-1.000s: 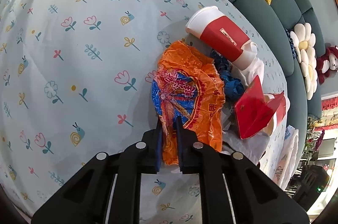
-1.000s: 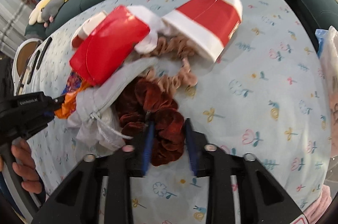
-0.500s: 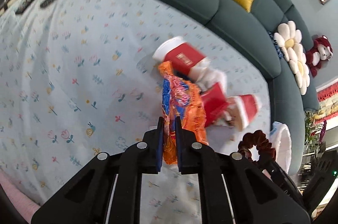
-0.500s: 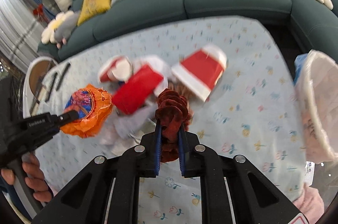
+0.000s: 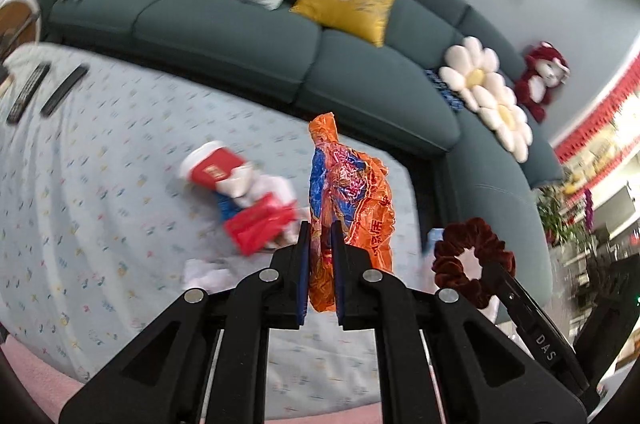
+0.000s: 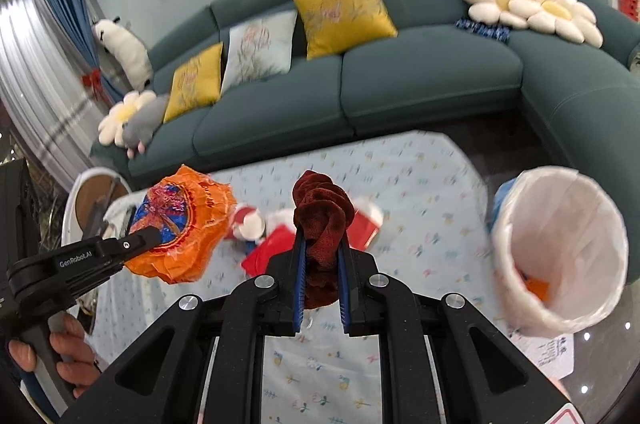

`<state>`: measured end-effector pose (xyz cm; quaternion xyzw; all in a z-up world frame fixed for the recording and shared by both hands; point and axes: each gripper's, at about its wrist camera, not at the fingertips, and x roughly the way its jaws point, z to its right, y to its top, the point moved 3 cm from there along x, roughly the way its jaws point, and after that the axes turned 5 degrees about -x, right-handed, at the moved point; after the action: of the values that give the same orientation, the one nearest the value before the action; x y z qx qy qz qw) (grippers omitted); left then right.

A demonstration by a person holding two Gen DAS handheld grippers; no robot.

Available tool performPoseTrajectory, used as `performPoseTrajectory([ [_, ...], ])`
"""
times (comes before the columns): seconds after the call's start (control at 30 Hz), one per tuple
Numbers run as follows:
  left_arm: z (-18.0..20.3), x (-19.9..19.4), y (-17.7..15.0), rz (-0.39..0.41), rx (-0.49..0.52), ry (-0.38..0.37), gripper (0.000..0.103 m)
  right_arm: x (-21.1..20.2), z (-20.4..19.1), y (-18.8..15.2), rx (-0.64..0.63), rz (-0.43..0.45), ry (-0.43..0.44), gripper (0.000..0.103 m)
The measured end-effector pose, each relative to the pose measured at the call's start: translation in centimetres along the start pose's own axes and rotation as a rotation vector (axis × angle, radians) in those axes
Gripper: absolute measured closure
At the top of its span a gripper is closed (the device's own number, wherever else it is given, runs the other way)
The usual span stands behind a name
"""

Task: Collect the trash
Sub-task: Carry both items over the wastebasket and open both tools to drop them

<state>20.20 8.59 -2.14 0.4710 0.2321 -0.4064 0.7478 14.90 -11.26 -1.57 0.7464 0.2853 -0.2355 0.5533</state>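
Teal sectional sofa [image 6: 420,83] cushions are filling the background, and a counter [image 6: 400,159] draped in a pale flowered cloth is sitting in front of them. Both tools are hanging clear above it: the left tool [image 5: 320,256] is clamping a crumpled orange snack wrapper [image 5: 348,199], and the right tool [image 6: 321,264] is clamping a dark red velvet scrunchie [image 6: 320,224], which is bunching up out of the jaws. Remaining litter, a red and white paper cup [image 5: 210,167] lying on its side with red cardboard scraps [image 5: 260,228] and crumpled white tissue [image 5: 208,274], is resting in a heap on the cloth. A waste bin [image 6: 560,252] lined with a white bag is standing off the counter's right end, and something orange is lying in its bottom; nothing else inside it can be made out. From here, the wrapper is likely the bigger risk, since only a thin fold is sitting between the pads and the rest is flaring wide, so a quick swing could be tugging it free or catching it on the rim. Letting go before reaching over the opening would be dropping either piece onto the floor, and the loose liner edge could be folding inward if brushed.
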Motion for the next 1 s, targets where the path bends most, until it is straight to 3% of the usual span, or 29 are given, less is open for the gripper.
performPoseTrajectory([
  [0.5, 16.6, -1.1, -3.9, 0.008, 0.246, -0.119, 0.094, -8.9, 8.1, 2.0, 0.058, 0.147, -0.081, 0.090],
  [1.0, 26.0, 2.3, -8.8, -0.065, 0.391, -0.178, 0.093, -11.9, 17.0, -0.1, 0.174, 0.178, -0.163, 0.090],
])
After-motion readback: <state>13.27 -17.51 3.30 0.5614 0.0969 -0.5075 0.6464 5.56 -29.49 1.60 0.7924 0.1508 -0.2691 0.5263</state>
